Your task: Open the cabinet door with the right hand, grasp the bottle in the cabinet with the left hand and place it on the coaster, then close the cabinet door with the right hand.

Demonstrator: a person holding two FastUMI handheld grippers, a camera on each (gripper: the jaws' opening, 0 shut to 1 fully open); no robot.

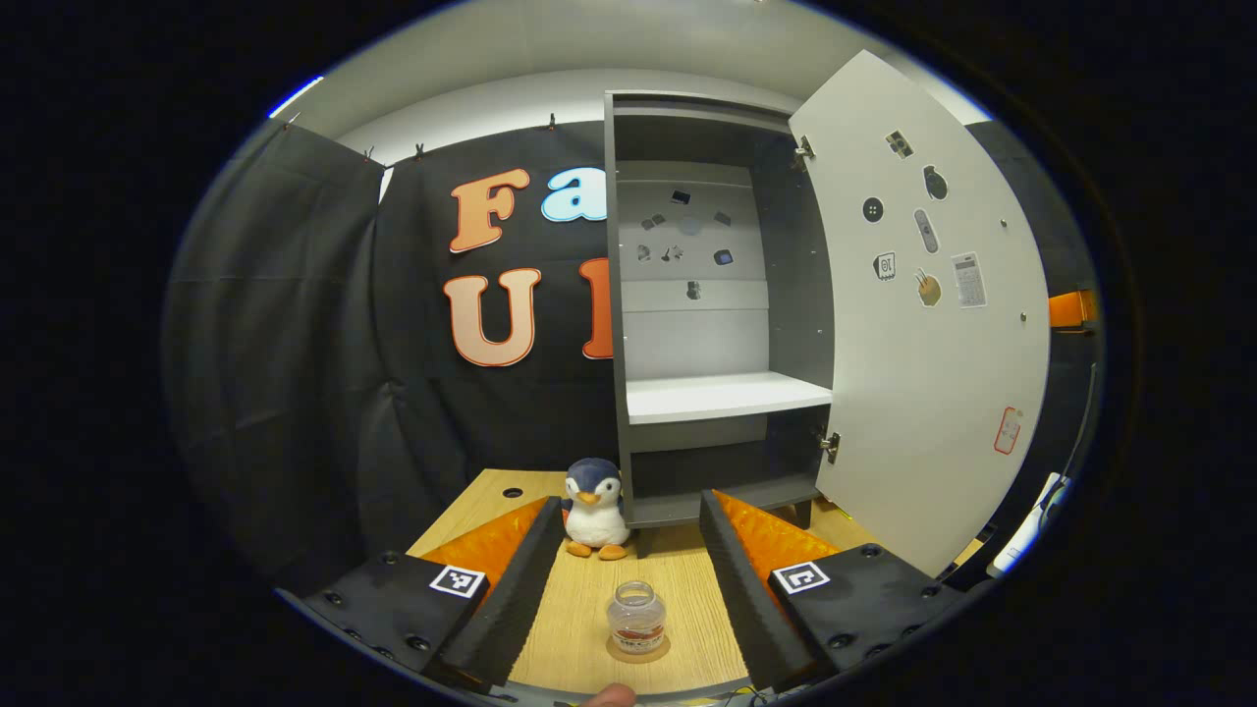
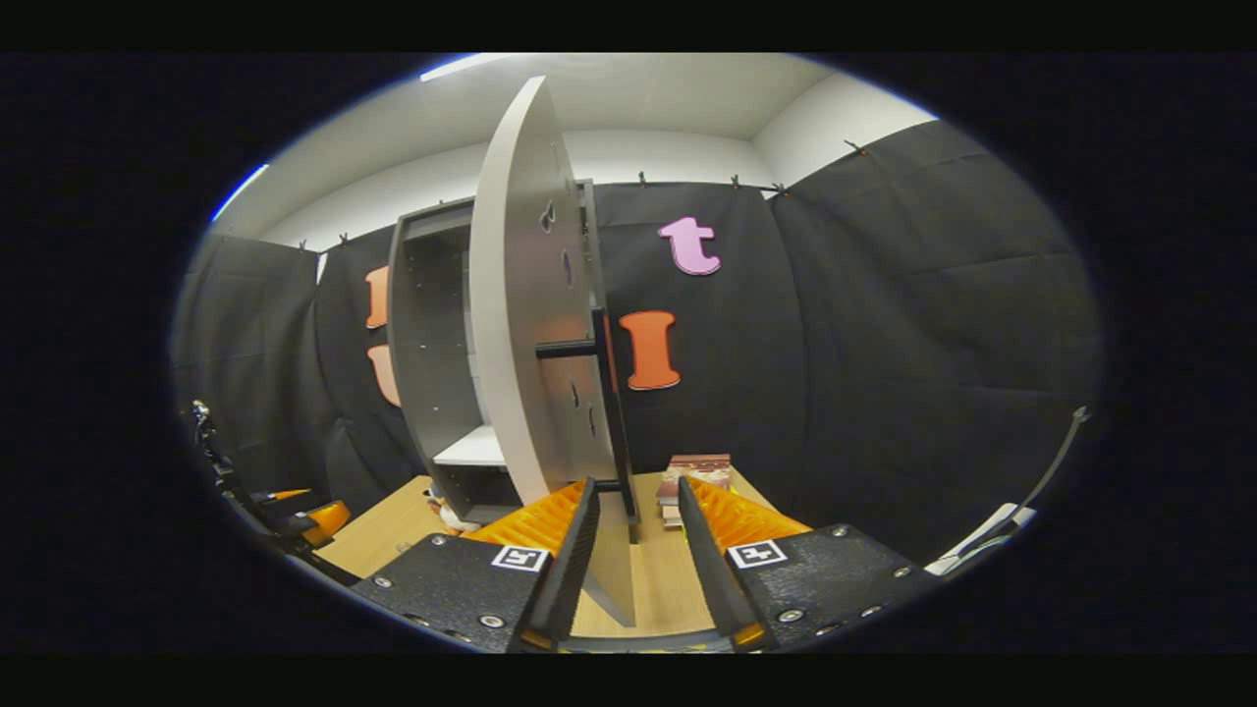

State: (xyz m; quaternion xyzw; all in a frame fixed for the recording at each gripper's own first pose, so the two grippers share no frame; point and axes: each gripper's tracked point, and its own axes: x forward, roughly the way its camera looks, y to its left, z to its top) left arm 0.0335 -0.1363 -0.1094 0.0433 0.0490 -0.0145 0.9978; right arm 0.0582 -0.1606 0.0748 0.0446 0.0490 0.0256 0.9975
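Clear glass bottle [image 1: 636,617] sits on round coaster [image 1: 638,650], left gripper [image 1: 628,570] open; right gripper [image 2: 628,550], open, straddles white cabinet door [image 2: 520,324] edge; closing comes next.

- The small clear glass bottle [image 1: 636,617] stands upright on the round tan coaster [image 1: 638,650] on the wooden table.
- The tall grey cabinet [image 1: 617,295] behind stands open, its white door [image 1: 923,373] swung wide.

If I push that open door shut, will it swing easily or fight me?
The door probably swings freely: a thin flat panel hung on two small hinges. It looks stiff. The right gripper, open, straddles its lower edge, so a sideways nudge should move it.
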